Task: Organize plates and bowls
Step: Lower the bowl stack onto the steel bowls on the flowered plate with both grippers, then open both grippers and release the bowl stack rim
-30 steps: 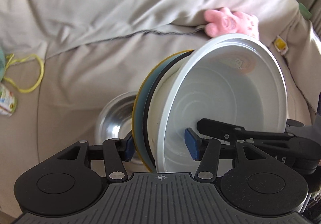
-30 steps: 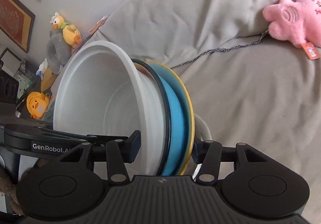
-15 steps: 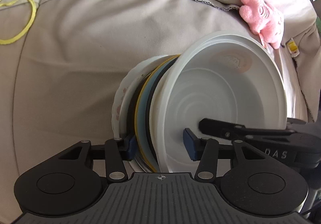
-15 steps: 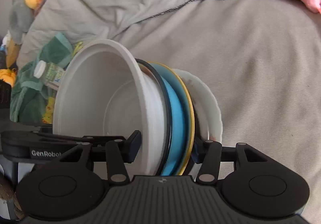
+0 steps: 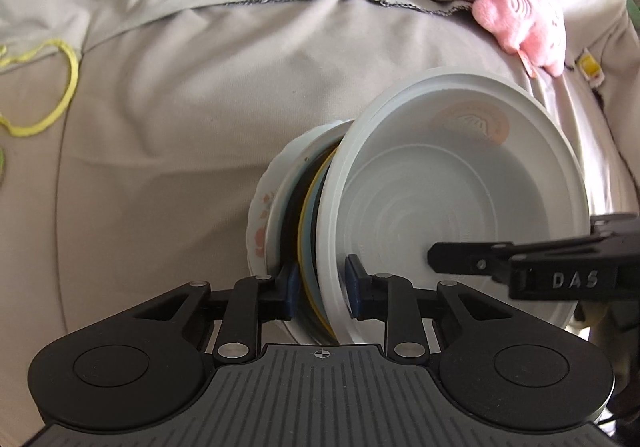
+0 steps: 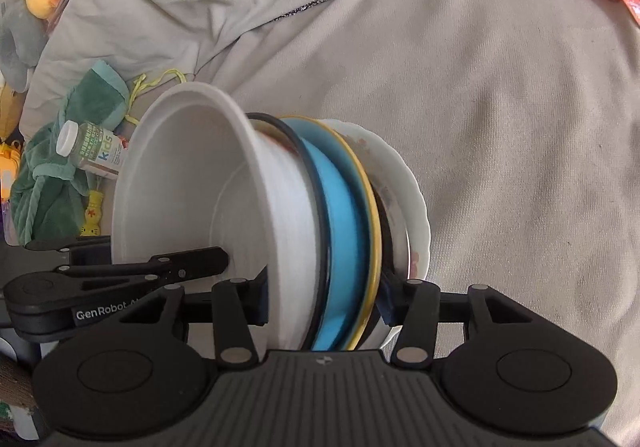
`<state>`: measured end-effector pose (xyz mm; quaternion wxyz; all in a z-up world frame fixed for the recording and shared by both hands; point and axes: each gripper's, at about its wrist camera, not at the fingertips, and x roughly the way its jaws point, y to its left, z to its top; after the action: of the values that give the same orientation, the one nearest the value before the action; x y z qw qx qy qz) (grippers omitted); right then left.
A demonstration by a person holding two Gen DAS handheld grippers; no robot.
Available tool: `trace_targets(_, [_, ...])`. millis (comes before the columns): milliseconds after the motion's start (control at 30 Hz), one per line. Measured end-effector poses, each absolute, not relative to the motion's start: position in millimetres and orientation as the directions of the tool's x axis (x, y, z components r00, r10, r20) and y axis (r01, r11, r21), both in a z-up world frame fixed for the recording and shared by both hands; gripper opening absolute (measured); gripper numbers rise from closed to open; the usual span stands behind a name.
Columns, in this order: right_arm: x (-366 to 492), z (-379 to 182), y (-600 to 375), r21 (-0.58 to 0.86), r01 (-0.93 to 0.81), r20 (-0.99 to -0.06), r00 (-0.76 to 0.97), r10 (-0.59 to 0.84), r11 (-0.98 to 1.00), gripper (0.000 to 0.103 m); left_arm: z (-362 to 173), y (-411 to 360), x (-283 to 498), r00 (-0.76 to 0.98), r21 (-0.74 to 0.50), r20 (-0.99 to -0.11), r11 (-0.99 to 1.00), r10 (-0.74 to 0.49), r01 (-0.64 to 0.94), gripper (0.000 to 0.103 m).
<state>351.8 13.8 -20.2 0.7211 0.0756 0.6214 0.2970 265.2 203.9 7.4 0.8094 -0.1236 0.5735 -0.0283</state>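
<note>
Between both tongs, a nested stack stands on edge upon the wrinkled beige bedsheet (image 5: 168,167): ribbed white plastic bowl (image 5: 460,199), glossy blue yellow-rimmed plate (image 6: 344,231), scalloped floral plate (image 5: 260,223). Left tongs (image 5: 320,289) are closing around the stack's rims; right tongs (image 6: 324,299) are closing, clenched on it. Fuzzy pink plush (image 5: 520,19) at two o'clock.

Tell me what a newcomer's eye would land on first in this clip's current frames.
A stack of nested dishes, led by a big white bowl, fills the middle of both views on a beige blanket. Behind the bowl sit a blue plate with a yellow rim and a floral plate. The left hand-held gripper and the right hand-held gripper both straddle the stack, jaws closing.
</note>
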Motion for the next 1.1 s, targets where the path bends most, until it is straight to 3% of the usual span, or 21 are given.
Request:
trace_targets(167, [349, -10, 9, 0.477, -0.359, -0.842, 0.072, 0.534, 0.802, 0.05, 7, 205, 266, 0.334, -0.227, -0.925, 0.969, -0.181, -0.103, 0.023])
trace_targets(333, [340, 20, -4, 0.433, -0.436, -0.804, 0.21, 0.557, 0.789, 0.05, 28, 203, 263, 0.41, -0.193, -0.9, 0.979, -0.148, -0.071, 0.02])
trace_targets(467, [339, 7, -7, 0.413, -0.416, -0.815, 0.229, 0.533, 0.81, 0.039, 37, 199, 262, 0.417, -0.196, -0.896, 0.979, -0.153, -0.062, 0.02])
trace_targets(767, [338, -8, 2, 0.395, -0.447, -0.772, 0.312, 0.554, 0.803, 0.039, 46, 198, 259, 0.409, -0.181, -0.904, 0.978, -0.125, -0.101, 0.02])
trace_targets(1000, [326, 21, -25, 0.372, -0.467, -0.71, 0.414, 0.57, 0.802, 0.039, 85, 203, 234, 0.56, -0.204, -0.817, 0.977, -0.135, -0.062, 0.02])
trace_targets(1100, [327, 17, -23, 0.38, -0.444, -0.731, 0.394, 0.558, 0.811, 0.037, 86, 199, 234, 0.596, -0.211, -0.791, 0.976, -0.14, -0.051, 0.02])
